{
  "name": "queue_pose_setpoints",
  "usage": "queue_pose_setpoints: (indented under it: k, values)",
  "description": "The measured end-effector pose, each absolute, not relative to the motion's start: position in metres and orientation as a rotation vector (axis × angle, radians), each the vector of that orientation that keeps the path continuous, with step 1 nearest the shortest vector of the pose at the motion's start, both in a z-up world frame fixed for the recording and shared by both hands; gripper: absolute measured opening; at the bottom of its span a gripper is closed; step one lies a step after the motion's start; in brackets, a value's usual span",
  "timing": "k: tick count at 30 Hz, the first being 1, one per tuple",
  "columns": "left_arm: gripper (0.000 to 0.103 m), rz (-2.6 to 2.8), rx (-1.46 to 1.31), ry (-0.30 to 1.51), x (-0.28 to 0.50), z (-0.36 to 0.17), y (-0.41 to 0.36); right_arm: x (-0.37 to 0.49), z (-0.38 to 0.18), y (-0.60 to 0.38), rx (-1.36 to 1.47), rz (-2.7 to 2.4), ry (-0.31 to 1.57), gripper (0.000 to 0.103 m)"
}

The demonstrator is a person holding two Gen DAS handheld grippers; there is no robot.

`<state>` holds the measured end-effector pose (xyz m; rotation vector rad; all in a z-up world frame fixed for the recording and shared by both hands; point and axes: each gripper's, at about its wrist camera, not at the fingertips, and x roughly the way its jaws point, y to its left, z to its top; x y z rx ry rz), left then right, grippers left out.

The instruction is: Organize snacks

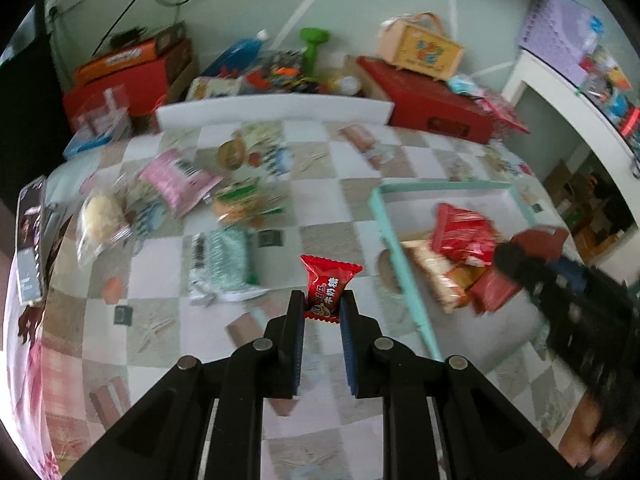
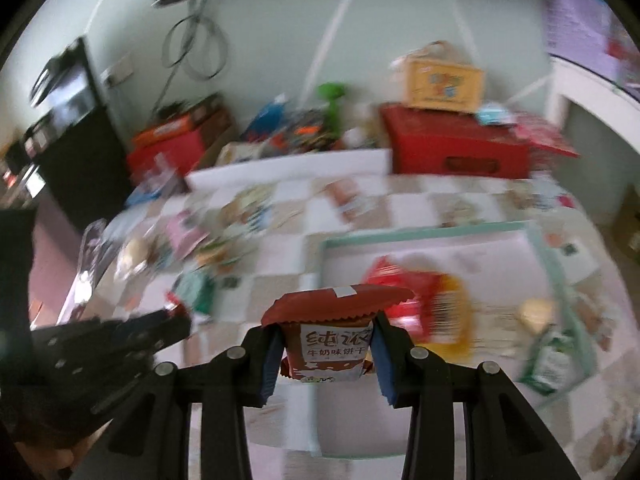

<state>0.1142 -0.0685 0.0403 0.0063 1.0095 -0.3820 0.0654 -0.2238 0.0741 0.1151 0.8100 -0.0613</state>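
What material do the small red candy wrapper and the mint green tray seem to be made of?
Red candy wrapper: probably thin glossy plastic film, given its sheen and crimped zigzag ends. Mint green tray: its thin, straight, matte rim suggests cardboard or rigid plastic; blur leaves that open.

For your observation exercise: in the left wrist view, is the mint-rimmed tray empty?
No, the mint-rimmed tray already holds several red snack packets.

Our left gripper (image 1: 322, 304) is clamped and points steeply down; at three o'clock, our right gripper (image 2: 324, 344) is clamped too.
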Motion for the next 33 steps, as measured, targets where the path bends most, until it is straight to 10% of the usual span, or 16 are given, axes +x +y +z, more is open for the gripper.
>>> queue_pose_setpoints:
  k: [33]
  values:
    - [0.018, -0.658, 0.22, 1.082, 0.068, -0.009, -0.198, 0.05, 0.024, -0.328, 0.205, -0.345, 1.044, 0.043]
